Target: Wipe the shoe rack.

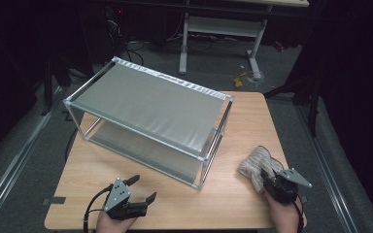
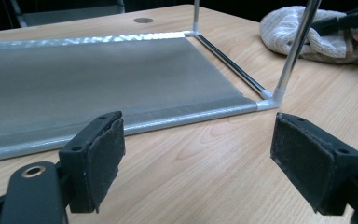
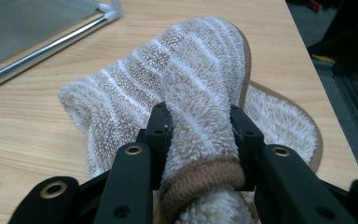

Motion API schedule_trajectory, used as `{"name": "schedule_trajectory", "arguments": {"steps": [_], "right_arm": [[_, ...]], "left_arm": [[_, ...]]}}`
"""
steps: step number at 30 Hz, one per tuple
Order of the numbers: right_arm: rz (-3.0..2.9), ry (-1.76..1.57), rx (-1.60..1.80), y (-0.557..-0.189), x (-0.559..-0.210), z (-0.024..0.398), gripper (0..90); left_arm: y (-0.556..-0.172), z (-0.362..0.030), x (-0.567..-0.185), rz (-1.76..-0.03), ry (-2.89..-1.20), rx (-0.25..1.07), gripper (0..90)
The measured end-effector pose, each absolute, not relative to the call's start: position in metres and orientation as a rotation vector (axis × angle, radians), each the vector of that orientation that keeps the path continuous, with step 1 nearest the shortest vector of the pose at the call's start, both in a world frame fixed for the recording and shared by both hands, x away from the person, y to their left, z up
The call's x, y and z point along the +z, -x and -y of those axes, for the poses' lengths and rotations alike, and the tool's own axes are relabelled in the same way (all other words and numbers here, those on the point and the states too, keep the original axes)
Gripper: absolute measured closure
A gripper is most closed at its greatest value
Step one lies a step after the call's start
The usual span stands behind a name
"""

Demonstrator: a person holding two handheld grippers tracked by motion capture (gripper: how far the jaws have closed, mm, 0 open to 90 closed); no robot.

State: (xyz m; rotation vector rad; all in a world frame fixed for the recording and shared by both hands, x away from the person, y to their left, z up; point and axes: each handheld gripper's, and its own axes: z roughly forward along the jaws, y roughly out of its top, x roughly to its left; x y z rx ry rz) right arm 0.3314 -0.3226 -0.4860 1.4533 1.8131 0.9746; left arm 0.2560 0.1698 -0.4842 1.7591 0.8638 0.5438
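The slipper (image 3: 200, 79) is of thick, fuzzy fleece in beige and white stripes, with a ribbed knitted cuff and a smooth tan edging round its sole. The rack (image 1: 150, 104) has thin shiny metal tubes joined by pale plastic corners, and its shelves are taut grey cloth with a dull sheen. The table (image 1: 233, 199) is smooth, matt light wood grain, and the left gripper (image 2: 196, 154) is matt black plastic with rough, felt-like pads (image 2: 105, 158).

A fuzzy slipper (image 3: 200, 84) with beige and white stripes and a brown knitted edge sits between the two black jaws, its soft upper squeezed from both sides. Its toe points away from the jaws. Its tan-edged sole rests on the wooden table, spreading out beyond the right-hand jaw, with the fleecy lining showing just below the jaws.
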Motion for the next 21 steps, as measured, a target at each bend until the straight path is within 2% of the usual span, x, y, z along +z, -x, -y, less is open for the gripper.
{"name": "schedule_trajectory", "arguments": {"steps": [13, 15, 16, 21], "right_arm": [[-1.838, -1.466, 0.923, -0.335, -0.497, 0.321, 60.9], [-1.837, -1.464, 0.924, -0.335, -0.496, 0.32, 58.0], [-1.827, -1.46, 0.932, -0.334, -0.494, 0.32, 52.1], [-1.783, -1.424, 0.979, -0.33, -0.482, 0.318, 46.1]], "left_arm": [[-0.255, -0.175, -0.483, -0.872, -1.749, 0.552, 18.2], [-0.255, -0.175, -0.483, -0.87, -1.749, 0.555, 18.2], [-0.255, -0.175, -0.483, -0.871, -1.748, 0.559, 18.2], [-0.255, -0.176, -0.482, -0.874, -1.744, 0.559, 18.2]]}}
